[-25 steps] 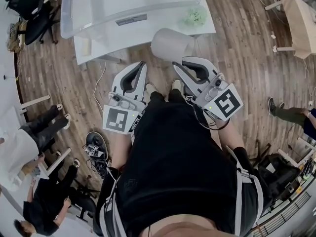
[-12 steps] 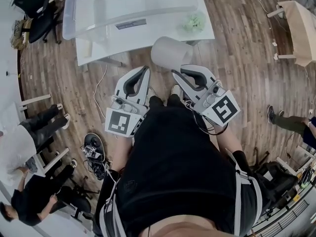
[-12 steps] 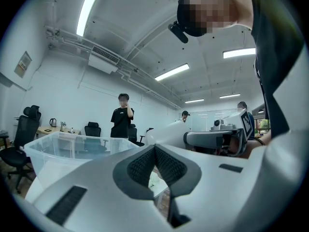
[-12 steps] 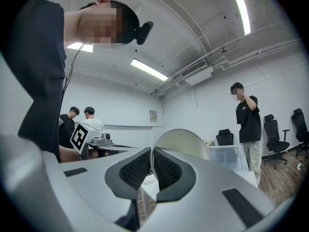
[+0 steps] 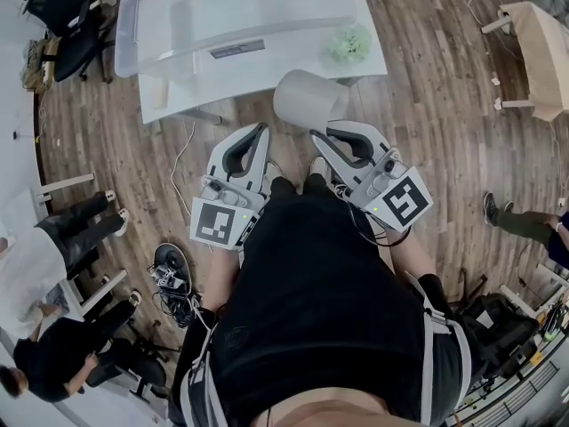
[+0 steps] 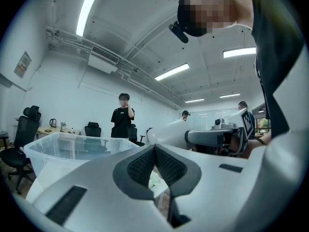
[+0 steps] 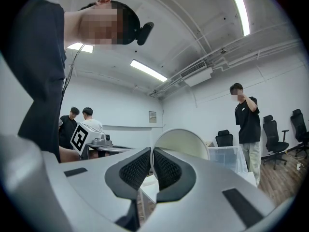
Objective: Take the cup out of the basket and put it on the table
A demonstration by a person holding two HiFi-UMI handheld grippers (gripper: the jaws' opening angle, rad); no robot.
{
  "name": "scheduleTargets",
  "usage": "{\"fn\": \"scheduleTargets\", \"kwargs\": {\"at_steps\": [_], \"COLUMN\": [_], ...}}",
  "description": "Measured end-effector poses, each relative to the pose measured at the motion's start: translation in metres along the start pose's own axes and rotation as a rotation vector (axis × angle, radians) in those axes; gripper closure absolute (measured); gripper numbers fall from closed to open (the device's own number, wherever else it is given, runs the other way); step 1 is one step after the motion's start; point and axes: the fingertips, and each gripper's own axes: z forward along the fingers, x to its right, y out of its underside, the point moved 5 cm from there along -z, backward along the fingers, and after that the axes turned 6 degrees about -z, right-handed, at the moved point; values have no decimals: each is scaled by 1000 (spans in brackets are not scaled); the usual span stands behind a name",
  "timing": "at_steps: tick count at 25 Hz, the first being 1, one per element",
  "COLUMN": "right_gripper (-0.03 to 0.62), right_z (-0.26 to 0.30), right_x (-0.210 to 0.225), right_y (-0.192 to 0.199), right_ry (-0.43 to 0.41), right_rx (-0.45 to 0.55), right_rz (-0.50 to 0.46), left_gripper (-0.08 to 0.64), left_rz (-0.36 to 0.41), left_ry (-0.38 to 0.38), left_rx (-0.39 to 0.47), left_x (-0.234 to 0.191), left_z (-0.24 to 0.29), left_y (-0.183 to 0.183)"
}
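Observation:
A clear plastic basket (image 5: 233, 14) stands on the white table (image 5: 182, 89) ahead of me; I cannot make out a cup in it. A pale green crumpled thing (image 5: 350, 38) lies on the table to the right of the basket. My left gripper (image 5: 261, 129) and right gripper (image 5: 315, 138) hang side by side in front of my body, short of the table, tips pointing at it. In the left gripper view the left gripper (image 6: 154, 148) has its jaws together on nothing. The right gripper (image 7: 151, 152) is likewise shut and holds nothing.
A white rounded seat (image 5: 308, 97) stands between the table's near edge and the gripper tips. People sit at the left (image 5: 55, 238) and a leg shows at the right (image 5: 523, 206). A wooden bench (image 5: 540, 41) is at the upper right. Cables and a device (image 5: 169, 272) lie on the floor.
Both grippers have drifted slightly toward each other and stay shut. The person at the lower left has shifted.

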Motion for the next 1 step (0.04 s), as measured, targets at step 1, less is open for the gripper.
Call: {"fn": "scheduleTargets", "kwargs": {"at_steps": [1], "right_gripper": [557], "right_z": [0], "right_x": [1], "right_y": [0], "right_ry": [1], "right_rx": [0], "right_rz": [-1], "left_gripper": [541], "left_rz": [-2], "left_ry": [0], "left_rx": [-2], "left_x": [0], "left_z": [0], "left_y": [0]}}
